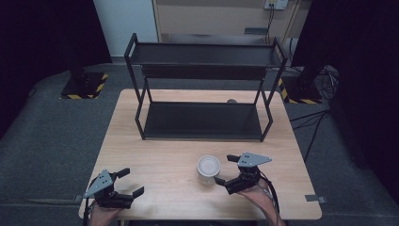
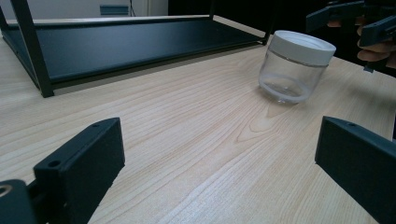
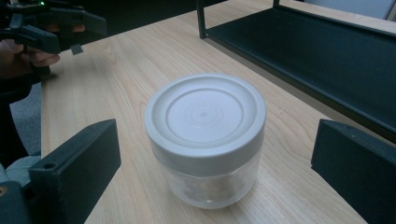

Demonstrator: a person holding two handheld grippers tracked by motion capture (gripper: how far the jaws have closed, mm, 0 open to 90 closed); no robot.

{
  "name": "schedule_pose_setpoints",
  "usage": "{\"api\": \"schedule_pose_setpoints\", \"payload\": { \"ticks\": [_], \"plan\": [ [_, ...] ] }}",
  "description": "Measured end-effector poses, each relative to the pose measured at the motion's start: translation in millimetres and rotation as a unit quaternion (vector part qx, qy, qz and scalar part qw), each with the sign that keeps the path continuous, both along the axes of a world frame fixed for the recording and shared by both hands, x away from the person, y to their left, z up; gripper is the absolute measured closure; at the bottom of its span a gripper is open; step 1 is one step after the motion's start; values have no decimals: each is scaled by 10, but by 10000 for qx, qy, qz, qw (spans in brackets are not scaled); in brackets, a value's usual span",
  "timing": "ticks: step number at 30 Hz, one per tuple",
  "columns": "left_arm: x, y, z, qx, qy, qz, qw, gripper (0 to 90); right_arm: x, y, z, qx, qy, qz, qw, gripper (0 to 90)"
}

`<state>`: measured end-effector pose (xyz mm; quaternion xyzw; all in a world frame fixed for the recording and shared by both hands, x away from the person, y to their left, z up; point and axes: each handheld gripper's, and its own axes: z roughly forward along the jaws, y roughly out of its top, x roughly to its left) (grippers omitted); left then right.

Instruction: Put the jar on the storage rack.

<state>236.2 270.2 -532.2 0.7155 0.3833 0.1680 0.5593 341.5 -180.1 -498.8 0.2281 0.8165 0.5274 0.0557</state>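
Right gripper (image 1: 226, 170) faces the jar (image 1: 208, 170), jaws wide; left gripper (image 1: 132, 182) rests apart, jaws wide.

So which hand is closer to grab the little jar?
The right one, probably. The right gripper is open right beside the jar, with the jar between its fingers in its own view. The left gripper sits farther off near the table's front left corner.

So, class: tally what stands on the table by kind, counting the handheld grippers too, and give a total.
Jars: 1, clear jar with a white lid
Shelf racks: 1, black rack
Grippers: 2, left gripper and right gripper
Total: 4
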Motion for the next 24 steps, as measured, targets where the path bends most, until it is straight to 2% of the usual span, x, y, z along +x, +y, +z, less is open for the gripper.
{"api": "schedule_pose_setpoints", "payload": {
  "ticks": [24],
  "plan": [
    [-3, 0, 2, -13, -6, -3, 10000, 2, 169, 404, -199, -251, 225, 270, 9991, 16]
  ]
}}
